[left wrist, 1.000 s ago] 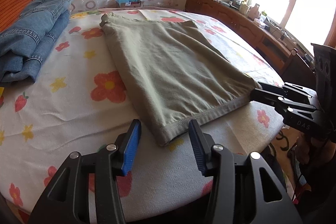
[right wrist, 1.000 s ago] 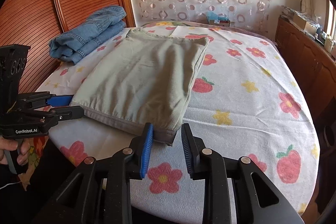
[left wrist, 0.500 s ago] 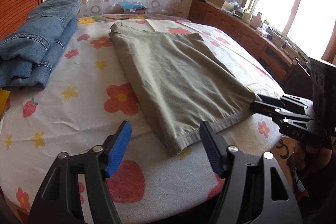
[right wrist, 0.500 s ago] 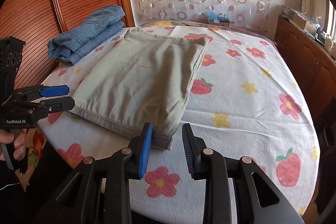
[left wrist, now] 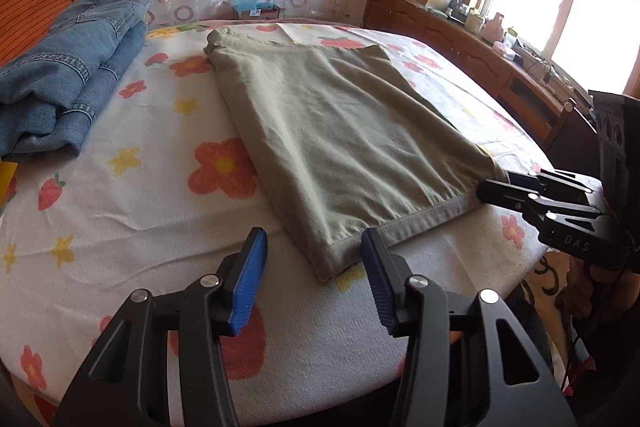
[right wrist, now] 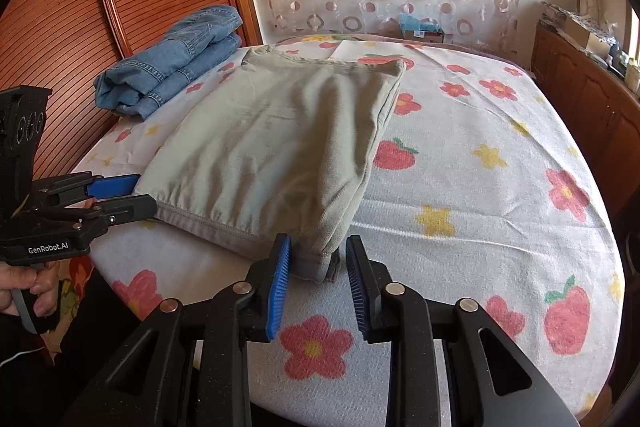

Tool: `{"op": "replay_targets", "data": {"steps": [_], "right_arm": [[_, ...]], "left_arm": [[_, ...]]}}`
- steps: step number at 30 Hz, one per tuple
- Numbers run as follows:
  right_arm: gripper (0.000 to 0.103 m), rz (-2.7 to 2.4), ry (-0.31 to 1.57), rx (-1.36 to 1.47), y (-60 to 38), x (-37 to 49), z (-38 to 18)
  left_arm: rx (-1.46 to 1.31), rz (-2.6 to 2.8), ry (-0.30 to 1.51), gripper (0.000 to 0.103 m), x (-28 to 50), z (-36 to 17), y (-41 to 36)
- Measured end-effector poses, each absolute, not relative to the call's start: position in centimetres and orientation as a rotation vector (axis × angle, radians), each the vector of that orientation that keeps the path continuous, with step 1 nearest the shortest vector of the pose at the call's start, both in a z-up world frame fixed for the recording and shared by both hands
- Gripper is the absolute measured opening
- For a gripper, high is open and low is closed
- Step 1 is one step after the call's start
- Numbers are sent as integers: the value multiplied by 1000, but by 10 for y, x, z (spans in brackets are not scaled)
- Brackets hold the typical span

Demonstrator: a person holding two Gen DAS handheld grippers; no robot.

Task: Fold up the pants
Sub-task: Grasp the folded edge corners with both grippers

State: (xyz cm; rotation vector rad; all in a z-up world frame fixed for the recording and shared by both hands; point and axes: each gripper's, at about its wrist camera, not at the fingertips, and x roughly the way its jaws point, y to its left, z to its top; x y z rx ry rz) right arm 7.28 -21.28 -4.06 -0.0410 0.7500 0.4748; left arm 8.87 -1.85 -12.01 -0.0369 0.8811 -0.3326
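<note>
Left gripper (left wrist: 312, 267) straddles the near left corner of the olive pants (left wrist: 340, 131); its jaws are closing with the hem corner between the pads, not yet pinched. Right gripper (right wrist: 316, 279) straddles the opposite hem corner (right wrist: 316, 267); its jaws are likewise closing, the pads apart from the cloth. The pants lie flat and already folded lengthwise on the flowered bed (right wrist: 480, 187), hem edge at the near side. Taking both hem corners at once probably serves to lift this edge evenly and carry it toward the far end. Folded jeans (left wrist: 68, 75) lie well apart at the left.
</note>
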Motion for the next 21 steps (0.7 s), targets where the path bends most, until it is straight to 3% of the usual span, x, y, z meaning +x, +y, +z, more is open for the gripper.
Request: {"op": "replay_targets", "data": {"steps": [10,21], "right_arm": [[15,504,750,-41,-207,72,-40],[15,555,704,-11,-212,55,-13]], "left_arm": [[-33,-359,862,16,82,-117,-26],[-71,-391,784,14,65,-72,-16]]}}
